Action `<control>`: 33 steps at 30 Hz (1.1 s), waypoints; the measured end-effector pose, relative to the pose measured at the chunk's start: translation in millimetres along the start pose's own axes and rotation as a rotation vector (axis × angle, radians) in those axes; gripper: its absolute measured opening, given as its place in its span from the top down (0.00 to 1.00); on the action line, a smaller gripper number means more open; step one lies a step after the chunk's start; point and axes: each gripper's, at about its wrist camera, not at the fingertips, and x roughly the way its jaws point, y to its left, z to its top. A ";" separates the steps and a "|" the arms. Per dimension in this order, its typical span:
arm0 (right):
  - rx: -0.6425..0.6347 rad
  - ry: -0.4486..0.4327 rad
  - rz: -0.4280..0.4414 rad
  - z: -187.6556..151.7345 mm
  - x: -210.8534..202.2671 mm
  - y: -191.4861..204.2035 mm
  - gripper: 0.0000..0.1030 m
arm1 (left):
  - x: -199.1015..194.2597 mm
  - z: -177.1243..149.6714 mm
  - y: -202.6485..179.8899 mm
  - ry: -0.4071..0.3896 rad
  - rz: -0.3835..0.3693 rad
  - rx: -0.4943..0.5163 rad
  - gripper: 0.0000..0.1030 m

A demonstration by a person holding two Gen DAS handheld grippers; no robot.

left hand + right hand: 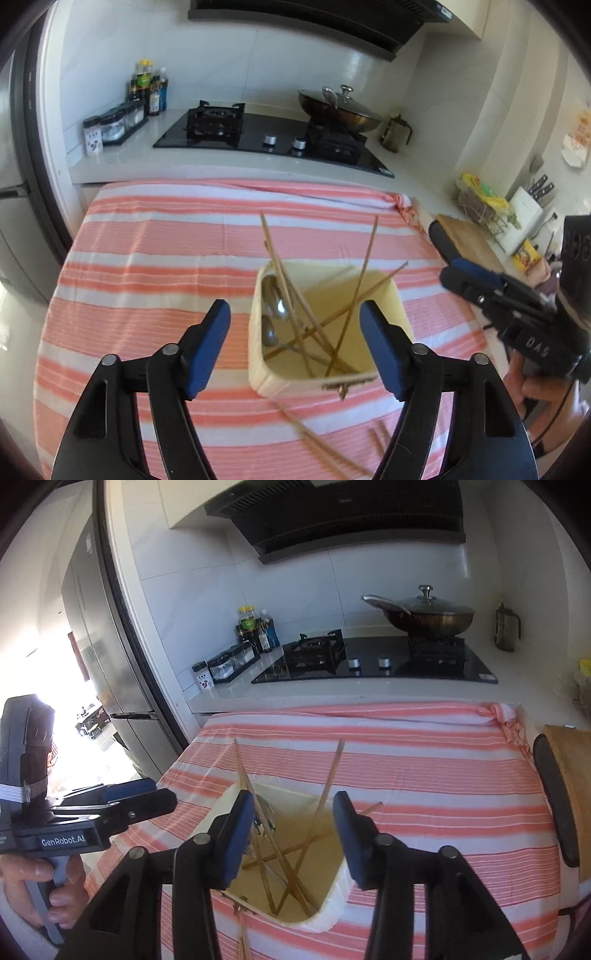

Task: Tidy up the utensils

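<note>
The surface point(147, 258), covered in a pink-and-white striped cloth, butted at its far edge against a white kitchen counter point(207, 162) carrying a black glass gas hob point(258, 134); broad bare cloth lay to the left of and beyond the container. A cream square open-topped container point(397, 306) stood right of centre on the cloth, holding thin wooden chopsticks point(364, 266) leaning crosswise above its rim and two metal spoons point(275, 295) against its left wall. Further loose wooden chopsticks point(314, 439) lay on the cloth just before the container's near edge. The left tongs point(295, 350) were spread, empty, poised above the container's near left portion. The right tongs point(293, 834) were likewise spread and empty, directly over the container's opening, straddling the leaning chopsticks without touching them. A wooden cutting board point(569, 775) bordered the surface's right edge.
</note>
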 end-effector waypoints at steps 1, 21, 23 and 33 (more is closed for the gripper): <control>-0.031 0.000 -0.010 -10.1 -9.6 -0.1 0.54 | -5.4 -12.5 1.5 0.015 0.000 0.010 0.21; -0.046 0.271 -0.316 -278.6 -102.9 -51.5 0.54 | 2.2 -235.3 0.1 0.104 0.222 -0.007 0.11; -0.021 0.255 -0.310 -285.3 -106.4 -55.0 0.53 | 6.0 -239.3 -1.4 0.116 0.227 -0.005 0.11; 0.015 0.251 -0.303 -290.5 -104.3 -60.6 0.45 | 6.0 -247.4 1.0 0.127 0.265 0.008 0.03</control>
